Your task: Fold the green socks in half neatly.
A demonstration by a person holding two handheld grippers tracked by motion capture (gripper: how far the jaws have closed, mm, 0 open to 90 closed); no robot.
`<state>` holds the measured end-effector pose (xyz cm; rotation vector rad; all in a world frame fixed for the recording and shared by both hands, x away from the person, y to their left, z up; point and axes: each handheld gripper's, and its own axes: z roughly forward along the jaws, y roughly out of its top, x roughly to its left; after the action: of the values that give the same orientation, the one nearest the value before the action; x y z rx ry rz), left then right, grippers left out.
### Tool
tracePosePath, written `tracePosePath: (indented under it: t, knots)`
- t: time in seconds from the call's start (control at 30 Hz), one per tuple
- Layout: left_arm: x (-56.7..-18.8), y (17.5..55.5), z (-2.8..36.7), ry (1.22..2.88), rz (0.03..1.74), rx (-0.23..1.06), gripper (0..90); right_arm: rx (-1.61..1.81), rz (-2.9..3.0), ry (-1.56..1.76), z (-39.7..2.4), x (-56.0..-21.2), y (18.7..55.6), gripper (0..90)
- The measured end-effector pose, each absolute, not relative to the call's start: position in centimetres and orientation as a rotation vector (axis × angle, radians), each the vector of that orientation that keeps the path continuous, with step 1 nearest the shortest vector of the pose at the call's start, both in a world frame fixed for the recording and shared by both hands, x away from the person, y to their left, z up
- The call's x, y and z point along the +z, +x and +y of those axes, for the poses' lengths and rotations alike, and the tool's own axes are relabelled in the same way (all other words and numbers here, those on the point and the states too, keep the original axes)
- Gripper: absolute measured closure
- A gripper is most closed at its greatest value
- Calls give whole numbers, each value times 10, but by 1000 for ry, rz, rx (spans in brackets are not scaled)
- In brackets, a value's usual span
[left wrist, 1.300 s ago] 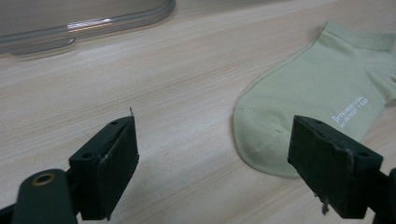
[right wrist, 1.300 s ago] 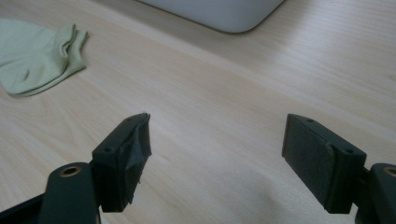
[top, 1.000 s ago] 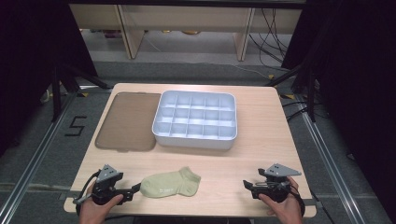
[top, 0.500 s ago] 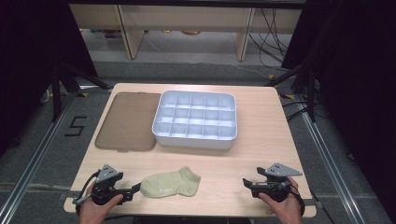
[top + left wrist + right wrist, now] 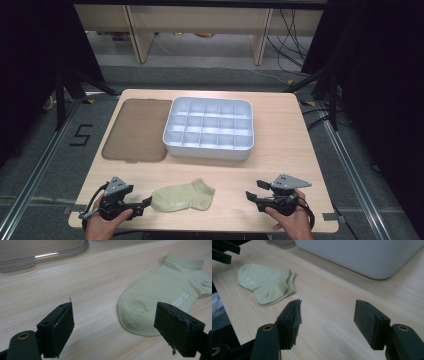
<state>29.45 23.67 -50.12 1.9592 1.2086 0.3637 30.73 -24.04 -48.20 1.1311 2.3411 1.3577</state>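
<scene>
Pale green sock (image 5: 183,196) lies flat on the wooden table (image 5: 280,150), between both grippers. Left gripper (image 5: 144,204) is wide open at its toe; right gripper (image 5: 251,192), empty, has just been closing a little.

Even, soft light falls from overhead on the wooden table (image 5: 290,145), which shows bright while the black curtains at both sides and the floor beyond stay dim. Shadows are faint and short; a thin one lies under the white compartment tray (image 5: 209,128). The high view is a little soft and grainy, without glare. In the left gripper view a bright streak glints on the clear lid's (image 5: 45,255) rim. In both gripper views the near black pads blur slightly, and the far background softens.
</scene>
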Motion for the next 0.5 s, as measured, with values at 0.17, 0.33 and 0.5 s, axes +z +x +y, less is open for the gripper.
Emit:
tracePosePath:
  t: [0.17,0.33,0.5]
  knots:
    - [-501,295,237,1969,1204,370,154,1372,2395,1071,-218,-482,315,390]
    - [-501,294,236,1969,1197,372,154,1358,2448,1058,-200,-481,319,422]
    - [-501,295,237,1974,1201,367,156,1318,2497,973,-174,-484,330,418]
